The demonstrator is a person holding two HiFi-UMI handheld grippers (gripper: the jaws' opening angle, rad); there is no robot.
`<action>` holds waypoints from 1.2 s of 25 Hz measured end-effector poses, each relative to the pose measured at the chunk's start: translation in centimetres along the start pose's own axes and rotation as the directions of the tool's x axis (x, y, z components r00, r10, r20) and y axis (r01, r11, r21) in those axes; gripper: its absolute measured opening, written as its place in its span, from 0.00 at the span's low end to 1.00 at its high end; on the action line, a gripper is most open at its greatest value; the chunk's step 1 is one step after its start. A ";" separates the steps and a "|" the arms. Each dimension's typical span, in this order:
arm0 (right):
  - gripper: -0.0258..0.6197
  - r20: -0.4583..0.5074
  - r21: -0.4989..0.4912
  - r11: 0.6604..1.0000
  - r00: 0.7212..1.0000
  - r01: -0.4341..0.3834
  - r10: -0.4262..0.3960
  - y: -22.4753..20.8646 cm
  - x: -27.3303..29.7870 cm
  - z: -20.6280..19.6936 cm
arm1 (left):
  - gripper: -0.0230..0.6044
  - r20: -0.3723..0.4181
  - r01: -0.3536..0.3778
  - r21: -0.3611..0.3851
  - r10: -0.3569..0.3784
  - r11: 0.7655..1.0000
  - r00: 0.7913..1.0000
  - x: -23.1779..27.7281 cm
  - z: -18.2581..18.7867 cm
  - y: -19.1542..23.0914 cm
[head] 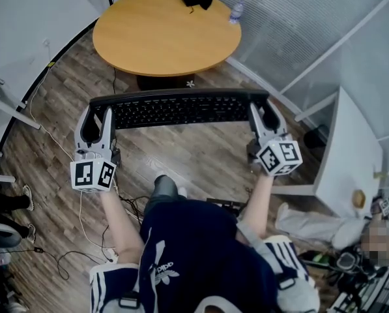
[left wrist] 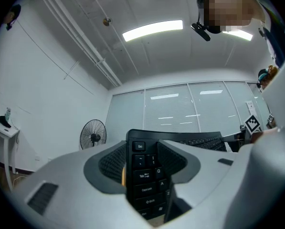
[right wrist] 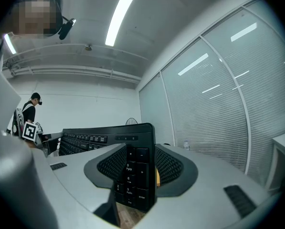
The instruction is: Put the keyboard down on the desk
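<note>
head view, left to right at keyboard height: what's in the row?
left tongs → black keyboard, clamped at both ends → right tongs → white tabletop

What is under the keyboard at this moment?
Only wooden floor, no desk. The keyboard is clamped at its ends by the left gripper and right gripper, short of the round table. The floor patch directly below it is covered.
</note>
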State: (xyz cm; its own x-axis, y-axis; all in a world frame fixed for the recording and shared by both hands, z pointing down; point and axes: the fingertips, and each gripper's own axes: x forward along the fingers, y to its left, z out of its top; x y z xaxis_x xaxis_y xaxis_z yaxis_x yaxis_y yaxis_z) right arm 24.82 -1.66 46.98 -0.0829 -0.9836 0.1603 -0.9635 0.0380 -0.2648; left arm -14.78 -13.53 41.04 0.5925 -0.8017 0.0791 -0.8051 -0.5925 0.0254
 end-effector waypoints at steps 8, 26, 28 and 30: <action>0.31 0.019 -0.018 1.000 1.000 0.018 -0.017 0.7 0.5 -0.5 | 0.34 0.022 0.023 -0.012 -0.022 1.000 1.000 0.5 -1.1 1.2; 0.31 0.142 -0.027 0.990 0.981 0.137 -0.132 4.0 -6.8 1.7 | 0.34 0.102 0.170 0.017 -0.171 0.985 0.980 -1.5 3.0 -0.1; 0.31 0.147 -0.033 0.990 0.981 0.137 -0.131 3.9 -5.9 0.7 | 0.34 0.102 0.169 0.018 -0.170 0.985 0.980 -0.9 1.6 0.7; 0.31 0.149 -0.039 0.990 0.980 0.135 -0.128 3.5 -5.2 0.7 | 0.34 0.105 0.168 0.018 -0.169 0.986 0.980 -0.1 1.3 0.9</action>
State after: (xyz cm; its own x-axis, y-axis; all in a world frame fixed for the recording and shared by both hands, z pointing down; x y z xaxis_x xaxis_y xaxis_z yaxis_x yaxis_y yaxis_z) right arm 22.09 3.45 44.62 0.0804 -0.9956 0.0492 -0.9750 -0.0888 -0.2038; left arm -15.49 -14.09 39.81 0.7195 -0.6938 -0.0314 -0.6935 -0.7201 0.0208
